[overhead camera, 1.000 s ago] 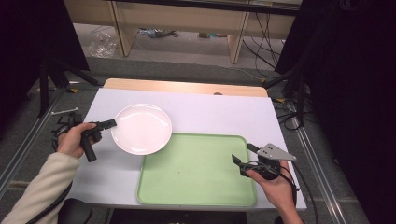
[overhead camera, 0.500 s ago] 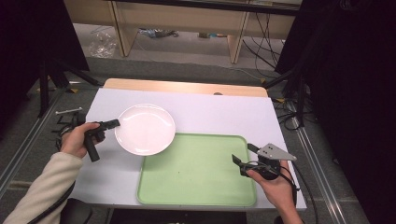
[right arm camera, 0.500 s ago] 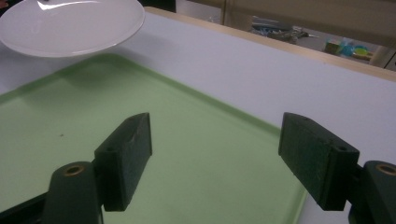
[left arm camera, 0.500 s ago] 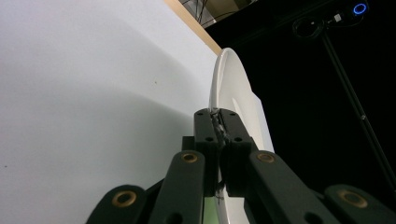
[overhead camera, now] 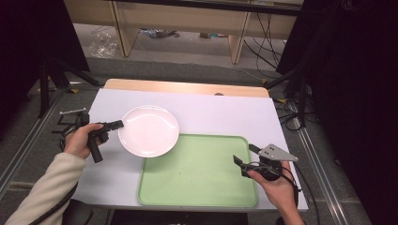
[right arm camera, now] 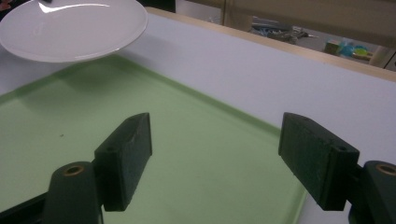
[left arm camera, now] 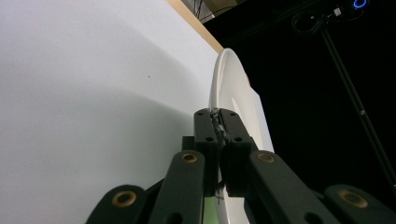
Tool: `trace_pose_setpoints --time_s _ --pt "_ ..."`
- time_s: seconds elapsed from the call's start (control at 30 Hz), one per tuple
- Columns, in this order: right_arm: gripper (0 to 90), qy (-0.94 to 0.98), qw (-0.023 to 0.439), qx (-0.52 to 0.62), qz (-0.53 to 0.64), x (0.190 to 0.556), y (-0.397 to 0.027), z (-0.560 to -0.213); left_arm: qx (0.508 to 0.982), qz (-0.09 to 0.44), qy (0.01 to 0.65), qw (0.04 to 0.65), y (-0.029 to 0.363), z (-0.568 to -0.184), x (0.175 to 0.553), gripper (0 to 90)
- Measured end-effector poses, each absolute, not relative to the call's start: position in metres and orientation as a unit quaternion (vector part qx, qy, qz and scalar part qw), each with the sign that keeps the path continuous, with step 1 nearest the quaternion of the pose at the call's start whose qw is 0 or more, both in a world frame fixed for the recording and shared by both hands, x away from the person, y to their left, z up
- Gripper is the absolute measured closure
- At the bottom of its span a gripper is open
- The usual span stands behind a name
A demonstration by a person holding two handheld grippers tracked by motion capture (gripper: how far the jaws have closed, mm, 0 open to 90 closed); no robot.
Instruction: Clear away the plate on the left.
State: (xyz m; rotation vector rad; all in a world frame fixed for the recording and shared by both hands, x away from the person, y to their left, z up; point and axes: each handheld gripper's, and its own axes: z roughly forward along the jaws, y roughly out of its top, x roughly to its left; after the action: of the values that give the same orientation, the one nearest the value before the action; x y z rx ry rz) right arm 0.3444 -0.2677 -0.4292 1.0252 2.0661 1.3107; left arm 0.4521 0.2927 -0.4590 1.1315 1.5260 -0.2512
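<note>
Over the tray's [overhead camera: 197,173] left corner, the left gripper's [overhead camera: 116,124] fingers pinched the plate's [overhead camera: 149,130] rim, a stiff, glossy, probably slippery and breakable hold, while the right gripper's [overhead camera: 243,160] fingers stayed spread.

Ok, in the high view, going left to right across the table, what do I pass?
Left gripper shut on the round white plate's rim → round white plate → flat green plastic tray → open right gripper.

White plate [overhead camera: 149,131], seemingly lifted, overlapping green tray [overhead camera: 202,173]
</note>
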Motion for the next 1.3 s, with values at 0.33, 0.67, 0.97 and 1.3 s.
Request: trace_pose_setpoints --time_s 0.33,0.67,0.97,1.3 --pt "26.5 0.759 0.244 0.377 0.472 0.344 -0.269 -0.428 0.493 -0.115 0.647 0.57 0.287 -0.458 0.453 86.6" --pt "26.6 0.759 0.251 0.372 0.472 0.344 -0.269 -0.428 0.498 -0.117 0.648 0.564 0.282 -0.457 0.453 86.5" --pt "26.5 0.757 0.253 0.372 0.474 0.344 -0.269 -0.428 0.504 -0.115 0.648 0.56 0.278 -0.458 0.453 86.4" --pt "26.6 0.757 0.253 0.372 0.474 0.344 -0.269 -0.428 0.508 -0.127 0.639 0.563 0.273 -0.457 0.454 86.4"
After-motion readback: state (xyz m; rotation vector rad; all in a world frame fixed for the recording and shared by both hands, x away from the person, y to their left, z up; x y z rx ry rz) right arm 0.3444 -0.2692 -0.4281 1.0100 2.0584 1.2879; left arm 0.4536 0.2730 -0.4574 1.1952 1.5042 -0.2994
